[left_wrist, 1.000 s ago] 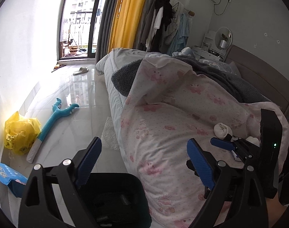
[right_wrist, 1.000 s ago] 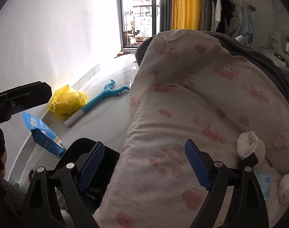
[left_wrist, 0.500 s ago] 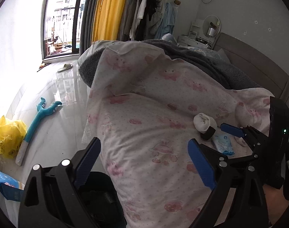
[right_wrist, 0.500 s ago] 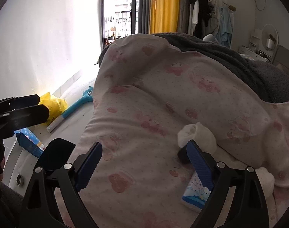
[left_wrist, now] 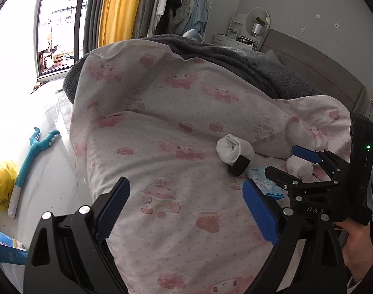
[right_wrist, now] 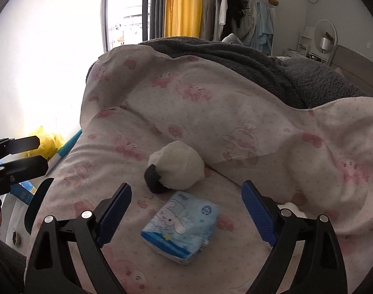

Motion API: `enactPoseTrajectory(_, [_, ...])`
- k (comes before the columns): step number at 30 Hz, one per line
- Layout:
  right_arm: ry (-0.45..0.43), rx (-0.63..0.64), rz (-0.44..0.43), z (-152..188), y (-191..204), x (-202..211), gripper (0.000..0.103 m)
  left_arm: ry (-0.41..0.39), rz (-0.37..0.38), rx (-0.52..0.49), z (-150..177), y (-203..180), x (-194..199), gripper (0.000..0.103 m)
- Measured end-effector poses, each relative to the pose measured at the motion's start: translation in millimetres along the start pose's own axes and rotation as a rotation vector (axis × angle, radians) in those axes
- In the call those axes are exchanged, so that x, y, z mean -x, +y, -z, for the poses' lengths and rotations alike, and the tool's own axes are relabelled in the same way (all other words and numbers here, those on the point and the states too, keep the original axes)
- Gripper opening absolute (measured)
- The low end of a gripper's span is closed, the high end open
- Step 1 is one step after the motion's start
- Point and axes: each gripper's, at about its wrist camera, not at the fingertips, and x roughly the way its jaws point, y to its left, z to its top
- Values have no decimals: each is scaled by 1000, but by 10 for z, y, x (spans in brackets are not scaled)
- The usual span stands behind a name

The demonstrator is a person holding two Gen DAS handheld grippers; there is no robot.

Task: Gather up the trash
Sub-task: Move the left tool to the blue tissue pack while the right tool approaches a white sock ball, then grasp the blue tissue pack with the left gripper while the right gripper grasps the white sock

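While both tongs gape wide, right tongs [right_wrist: 186, 210] over blue cartoon-printed tissue pack [right_wrist: 180, 230], left tongs [left_wrist: 186, 210] empty.

Both wrist views face window-ward, close over the pink quilt [left_wrist: 176, 147]; both share the rolled sock [right_wrist: 176, 169], tissue pack [right_wrist: 181, 227].

A tissue pack [right_wrist: 180, 227] lies on the quilt [right_wrist: 211, 112], just before a rolled sock [right_wrist: 179, 169]. Behind the quilt lies a blanket [right_wrist: 272, 66]. A bag [right_wrist: 48, 140] sits on the floor, left of the bed.
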Motion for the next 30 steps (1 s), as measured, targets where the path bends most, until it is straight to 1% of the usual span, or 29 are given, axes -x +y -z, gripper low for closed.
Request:
enactPoseTrajectory(5, [8,-26,32,71,-255,25,92,13,30,-4,8,-174,-108,95])
enactPoseTrajectory(11, [26,-40,88,191,-552,41,92,20,68,-31,18,-418,-226,95])
enactPoseTrajectory(18, [66,-79,106,338,-848,2,92,49,107,-63,74,-718,-399,95])
enactPoseTrajectory(22, [86,-99,101,420,-974,-22,92,70,124,-85,134,-874,-505,95])
enactPoseTrajectory(25, [99,-124,77,472,-1047,-42,92,89,135,-98,183,-973,-598,95])
enactPoseTrajectory(28, [109,-146,45,526,-1114,-57,92,106,132,-111,230,-1058,-676,95])
enactPoseTrajectory(30, [117,-131,46,538,-1126,-91,92,120,124,-113,258,-1096,-730,95])
